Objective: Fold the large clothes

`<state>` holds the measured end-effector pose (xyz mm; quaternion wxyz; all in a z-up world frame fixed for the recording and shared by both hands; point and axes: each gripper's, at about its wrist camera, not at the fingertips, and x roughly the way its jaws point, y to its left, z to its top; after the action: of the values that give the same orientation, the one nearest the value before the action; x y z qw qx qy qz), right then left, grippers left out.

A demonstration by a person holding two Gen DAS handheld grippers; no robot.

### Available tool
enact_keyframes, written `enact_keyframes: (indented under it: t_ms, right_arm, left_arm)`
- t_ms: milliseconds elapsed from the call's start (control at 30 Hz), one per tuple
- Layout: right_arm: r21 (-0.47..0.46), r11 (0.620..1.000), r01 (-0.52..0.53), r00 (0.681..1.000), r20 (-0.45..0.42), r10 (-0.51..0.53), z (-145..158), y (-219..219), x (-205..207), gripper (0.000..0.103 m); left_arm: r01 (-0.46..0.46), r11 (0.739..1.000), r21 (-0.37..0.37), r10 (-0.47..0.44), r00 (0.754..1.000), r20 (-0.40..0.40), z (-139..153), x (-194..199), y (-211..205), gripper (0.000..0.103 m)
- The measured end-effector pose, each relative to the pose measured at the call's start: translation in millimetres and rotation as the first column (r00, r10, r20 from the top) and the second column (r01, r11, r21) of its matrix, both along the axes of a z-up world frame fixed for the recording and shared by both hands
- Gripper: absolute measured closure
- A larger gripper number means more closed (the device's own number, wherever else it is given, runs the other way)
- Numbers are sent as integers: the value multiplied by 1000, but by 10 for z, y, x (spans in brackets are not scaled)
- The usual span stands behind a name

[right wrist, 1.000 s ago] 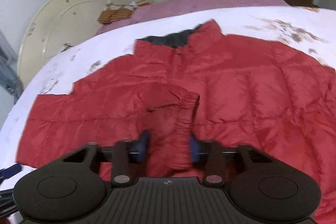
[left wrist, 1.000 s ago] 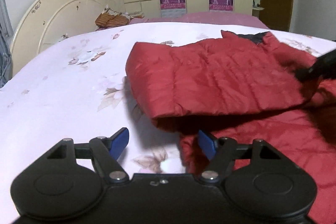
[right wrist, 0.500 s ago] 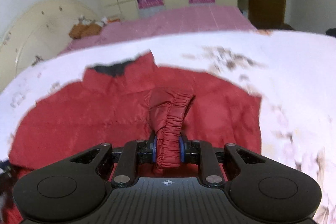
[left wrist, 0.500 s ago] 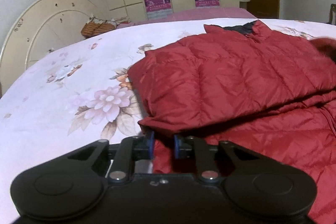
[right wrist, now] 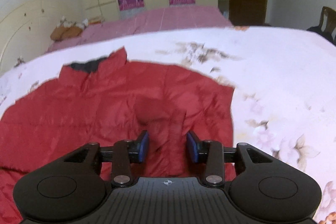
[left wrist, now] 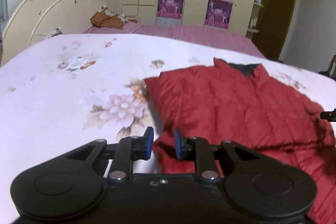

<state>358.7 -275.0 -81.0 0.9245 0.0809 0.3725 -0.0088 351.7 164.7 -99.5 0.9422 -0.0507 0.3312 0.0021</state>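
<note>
A red quilted jacket point(left wrist: 241, 110) is spread on a floral bedspread point(left wrist: 63, 98), its dark-lined collar point(left wrist: 241, 67) pointing toward the far side of the bed. On the left, a sleeve or side panel is seen already folded in over the body, with a rounded fold edge next to a printed flower point(left wrist: 124, 108).

The left gripper point(left wrist: 161, 145) is held at the near corner of that folded part. Its blue pads point(left wrist: 149, 145) stand narrowly apart and are opening; red fabric is seen in the gap between them, but whether it is pinched or only lying behind cannot be told.

On the right, the right gripper point(right wrist: 168, 146) is held over the middle of the jacket point(right wrist: 105, 119). Its jaws are opening, moderately apart, and a blurred bunch of red fabric, apparently a sleeve end point(right wrist: 161, 117), lies between and just ahead of them without being pressed by the pads. The right edge of the garment is seen folded in to a straight line against the bedspread point(right wrist: 283, 87).

The step in hand is judged to be the release of both side folds. Next, both grippers would likely have to be withdrawn clear of the cloth so the folds are not dragged, and the near hem would have to be taken for a fold toward the collar.
</note>
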Motion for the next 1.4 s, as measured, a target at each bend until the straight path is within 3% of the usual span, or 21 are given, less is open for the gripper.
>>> enact_keyframes:
  t_ms: [300,533,733,800,1000,1167,1400]
  right_arm:
    - [0,996,-92,996,23,92,1,430,297,64]
    - [-37,989,-141,990,15,142,-165,738,573,64]
    - [-146,982,-124,992,-21,122,-503,559,704,64]
    - [-137,983,-121,993,-17,120,-536,444,696,64]
    - [-86,992,-88,996,1,89,-369,353,669,64]
    - [-28,989,-147,987,54,149,-136,540,645,64]
    - [-48,982,-185,982,27,186,-224,887,775,63]
  left_arm:
    - [100,993,56,-100,995,-3,-181,644,-367,82]
    - [93,994,57,-92,996,-19,-342,922,-508,83]
    - [110,992,65,-106,993,-55,-523,994,-528,80]
    - [127,990,60,-122,989,-79,-507,1006,-531,80]
    - [107,990,90,-98,990,-98,-379,1057,-611,82]
    - [89,991,101,-84,995,-56,-212,1093,-704,80]
    - [101,988,115,-91,992,-90,-293,1307,-822,78]
